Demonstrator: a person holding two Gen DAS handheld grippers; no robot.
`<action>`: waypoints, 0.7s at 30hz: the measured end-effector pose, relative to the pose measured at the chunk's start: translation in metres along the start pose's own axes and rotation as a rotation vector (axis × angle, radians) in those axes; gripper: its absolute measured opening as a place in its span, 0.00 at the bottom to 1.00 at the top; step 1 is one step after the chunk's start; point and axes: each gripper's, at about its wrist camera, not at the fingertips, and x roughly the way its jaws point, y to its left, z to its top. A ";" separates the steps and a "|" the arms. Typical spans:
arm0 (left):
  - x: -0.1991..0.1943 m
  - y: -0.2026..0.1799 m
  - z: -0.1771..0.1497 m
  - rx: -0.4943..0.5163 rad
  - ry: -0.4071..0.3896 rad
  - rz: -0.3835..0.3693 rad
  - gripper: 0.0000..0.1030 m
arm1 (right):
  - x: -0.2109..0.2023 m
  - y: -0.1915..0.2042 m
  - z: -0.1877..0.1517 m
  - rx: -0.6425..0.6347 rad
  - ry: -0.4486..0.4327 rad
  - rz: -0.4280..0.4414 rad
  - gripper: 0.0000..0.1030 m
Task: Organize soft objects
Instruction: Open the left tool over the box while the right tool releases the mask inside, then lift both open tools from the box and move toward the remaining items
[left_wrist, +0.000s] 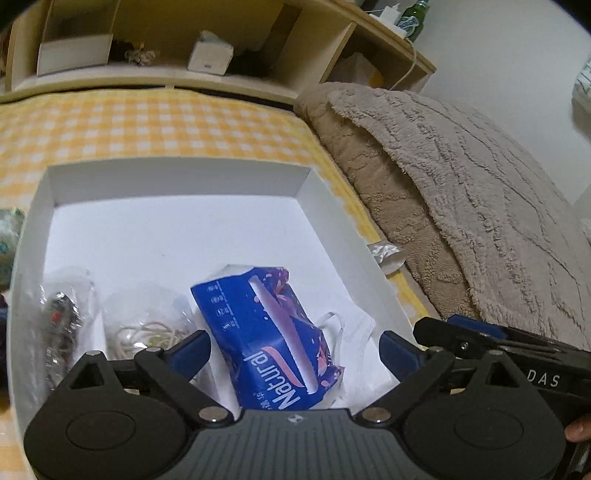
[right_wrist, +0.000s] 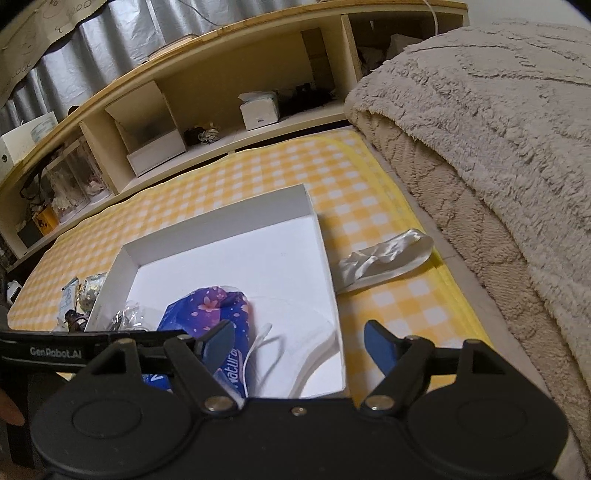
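A white open box (left_wrist: 173, 173) (right_wrist: 221, 229) lies on the yellow checked cloth. In it lie a blue "Natural" tissue pack (left_wrist: 266, 332) (right_wrist: 207, 310), a white face mask (left_wrist: 351, 332) (right_wrist: 295, 332), a clear bag of rubber bands (left_wrist: 147, 328) and a clear bag with a dark item (left_wrist: 59, 317). My left gripper (left_wrist: 295, 347) is open above the tissue pack, holding nothing. My right gripper (right_wrist: 299, 343) is open over the box's near right corner, empty. A shiny white satin band (right_wrist: 388, 258) (left_wrist: 386, 254) lies on the cloth right of the box.
A thick beige blanket (left_wrist: 461, 184) (right_wrist: 480, 129) is piled to the right. A wooden shelf (right_wrist: 221, 92) with small white boxes runs along the back. Small packets (right_wrist: 81, 295) lie left of the box. The right gripper's body (left_wrist: 517, 354) shows at the left view's right edge.
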 end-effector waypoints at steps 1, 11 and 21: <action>-0.005 0.000 0.000 0.008 -0.003 0.003 0.95 | -0.001 0.001 0.001 -0.003 0.000 0.001 0.76; -0.053 -0.009 0.007 0.065 -0.056 0.029 0.98 | -0.035 0.020 0.014 -0.040 -0.042 -0.003 0.77; -0.104 -0.012 0.005 0.102 -0.105 0.086 1.00 | -0.068 0.043 0.017 -0.073 -0.068 -0.018 0.78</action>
